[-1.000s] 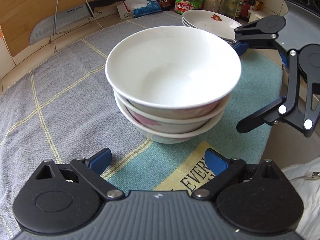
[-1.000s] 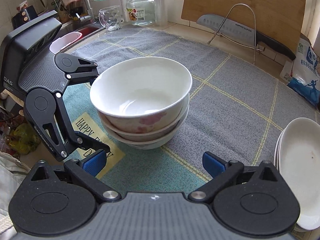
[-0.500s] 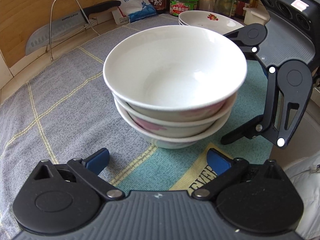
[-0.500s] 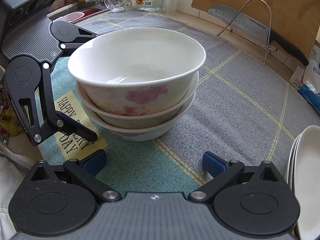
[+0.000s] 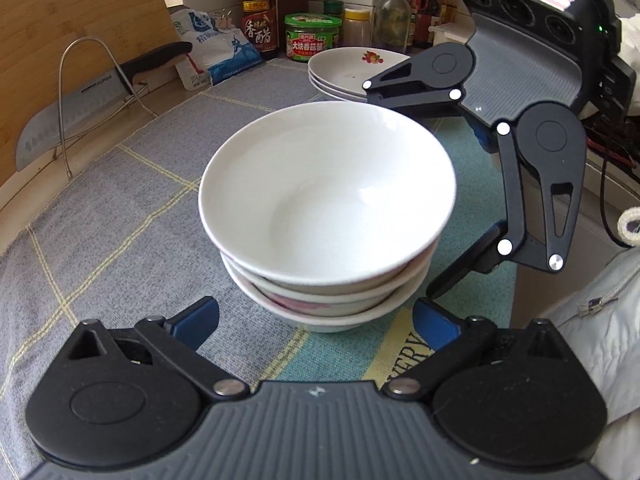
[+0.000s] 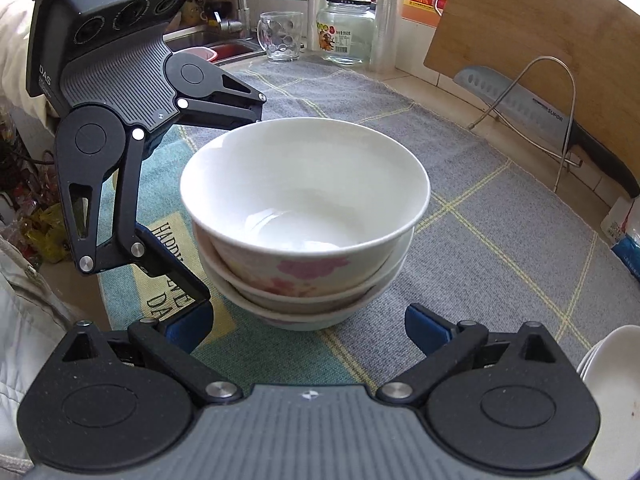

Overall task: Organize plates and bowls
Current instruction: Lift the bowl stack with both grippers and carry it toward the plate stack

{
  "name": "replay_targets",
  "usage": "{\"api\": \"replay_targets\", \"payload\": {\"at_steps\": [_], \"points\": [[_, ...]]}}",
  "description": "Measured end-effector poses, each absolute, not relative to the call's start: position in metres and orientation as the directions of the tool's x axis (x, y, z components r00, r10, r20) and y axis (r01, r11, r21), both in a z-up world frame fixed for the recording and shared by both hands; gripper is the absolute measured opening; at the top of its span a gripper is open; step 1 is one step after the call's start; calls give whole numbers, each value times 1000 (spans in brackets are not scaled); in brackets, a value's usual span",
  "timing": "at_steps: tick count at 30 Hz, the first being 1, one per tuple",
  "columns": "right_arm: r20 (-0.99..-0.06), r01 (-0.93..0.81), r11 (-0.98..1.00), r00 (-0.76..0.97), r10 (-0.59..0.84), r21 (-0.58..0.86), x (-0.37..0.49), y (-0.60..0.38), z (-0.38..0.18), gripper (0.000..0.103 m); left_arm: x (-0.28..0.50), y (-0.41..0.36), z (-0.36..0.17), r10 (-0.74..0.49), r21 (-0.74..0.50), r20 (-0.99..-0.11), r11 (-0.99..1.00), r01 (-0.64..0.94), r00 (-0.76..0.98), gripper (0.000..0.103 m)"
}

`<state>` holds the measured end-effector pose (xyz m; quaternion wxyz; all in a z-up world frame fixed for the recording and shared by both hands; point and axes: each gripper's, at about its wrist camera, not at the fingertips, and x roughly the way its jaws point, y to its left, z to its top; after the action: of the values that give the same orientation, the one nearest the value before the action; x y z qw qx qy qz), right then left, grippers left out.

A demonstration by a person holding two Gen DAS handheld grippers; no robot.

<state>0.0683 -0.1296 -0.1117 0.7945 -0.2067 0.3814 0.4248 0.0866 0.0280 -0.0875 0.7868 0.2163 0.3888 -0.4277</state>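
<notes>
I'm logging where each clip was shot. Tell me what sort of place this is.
Most likely a home kitchen counter. A cleaver rests on a wire rack against a wooden cutting board, a sink sits behind, and sauce bottles line the wall near the stacked bowls.

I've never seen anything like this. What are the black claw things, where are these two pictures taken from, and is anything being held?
Each claw is a hand-held gripper with two blue-tipped fingers; a person holds one in each hand. A camera on each gripper looks forward along its fingers, so the black shape at the bottom of each picture is that gripper itself. One picture comes from the left gripper, the other from the right gripper, and each also sees the other gripper across from it. Between them, on a cloth mat, stands a stack of three bowls. Behind are stacked plates, a knife on a wire rack, and jars. Both grippers are open and hold nothing.
</notes>
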Motion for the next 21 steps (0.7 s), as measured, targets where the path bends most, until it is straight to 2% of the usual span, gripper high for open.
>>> {"api": "replay_targets", "payload": {"at_steps": [15,21], "points": [[-820,-874,485,270,505,11,86,-118,-110,92,108,22,-91,-544,-18,-807,412,911,230,99],[-829,-879,476,240,505,36,90,-115,-110,90,111,21,-92,-558,-42,-810,362,931,181,93]]}}
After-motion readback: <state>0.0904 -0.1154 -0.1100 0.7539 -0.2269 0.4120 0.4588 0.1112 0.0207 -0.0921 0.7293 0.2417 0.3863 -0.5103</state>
